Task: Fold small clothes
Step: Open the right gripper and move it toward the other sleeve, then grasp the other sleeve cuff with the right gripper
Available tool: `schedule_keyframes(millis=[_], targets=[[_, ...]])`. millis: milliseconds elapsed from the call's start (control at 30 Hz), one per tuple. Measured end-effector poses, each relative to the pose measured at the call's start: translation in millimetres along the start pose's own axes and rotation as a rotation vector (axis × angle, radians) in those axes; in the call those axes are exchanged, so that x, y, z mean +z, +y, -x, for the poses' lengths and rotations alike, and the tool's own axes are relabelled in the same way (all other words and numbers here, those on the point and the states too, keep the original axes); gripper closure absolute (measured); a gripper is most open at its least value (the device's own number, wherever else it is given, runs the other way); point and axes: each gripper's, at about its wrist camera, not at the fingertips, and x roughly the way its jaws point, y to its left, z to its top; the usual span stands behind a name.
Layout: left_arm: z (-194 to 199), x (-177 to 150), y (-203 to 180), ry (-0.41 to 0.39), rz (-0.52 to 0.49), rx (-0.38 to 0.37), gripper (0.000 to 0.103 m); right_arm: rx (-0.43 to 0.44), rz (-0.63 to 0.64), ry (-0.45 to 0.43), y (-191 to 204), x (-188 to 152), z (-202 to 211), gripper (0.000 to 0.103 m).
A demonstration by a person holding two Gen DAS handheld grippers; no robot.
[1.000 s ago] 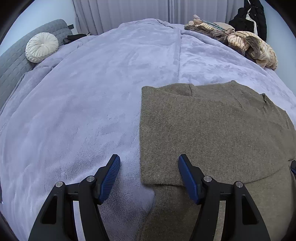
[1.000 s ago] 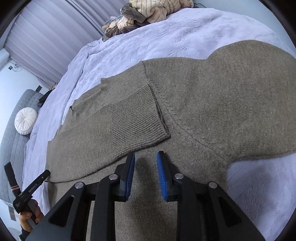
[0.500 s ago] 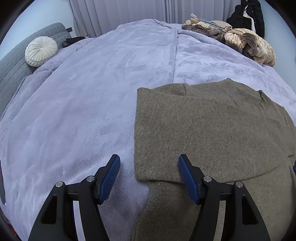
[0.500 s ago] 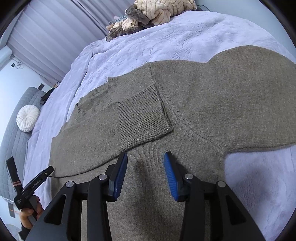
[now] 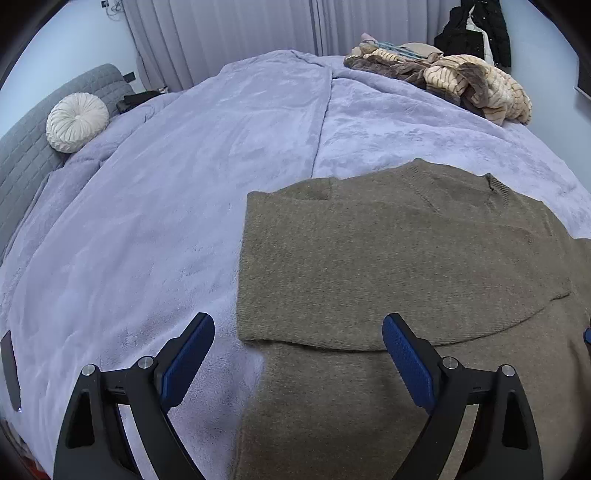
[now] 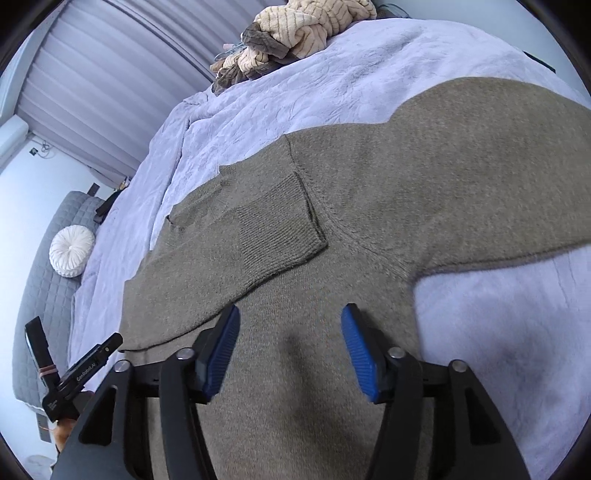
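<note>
An olive-brown knit sweater [image 5: 399, 266] lies flat on the lavender blanket [image 5: 166, 221]. Its left sleeve is folded across the body, the ribbed cuff [image 6: 284, 225] resting near the middle. The other sleeve [image 6: 480, 166] stretches out to the right. My left gripper [image 5: 297, 354] is open and empty, hovering over the sweater's left edge by the folded sleeve. My right gripper [image 6: 290, 343] is open and empty, just above the sweater's body below the cuff. The left gripper also shows at the lower left of the right wrist view [image 6: 79, 376].
A pile of beige and brown knitwear [image 5: 461, 81] lies at the bed's far right. A round white cushion [image 5: 77, 122] leans on the grey headboard [image 5: 22, 155]. Dark coats [image 5: 476, 33] hang behind. Curtains [image 5: 240, 33] line the back wall.
My right gripper's jaws have opened wide from nearly shut. My left gripper has opened wider and drawn back a little, so the sweater sits further right and further away in its view.
</note>
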Motion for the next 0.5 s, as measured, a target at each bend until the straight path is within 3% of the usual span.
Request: schedule_keyframes(millis=[333, 500], targets=[[14, -13, -65, 0.032, -0.077, -0.159, 0.01, 0.04, -0.084, -0.046, -46, -8, 36, 0.033], [13, -18, -102, 0.065, -0.124, -0.209, 0.01, 0.065, -0.145, -0.111, -78, -6, 60, 0.033]])
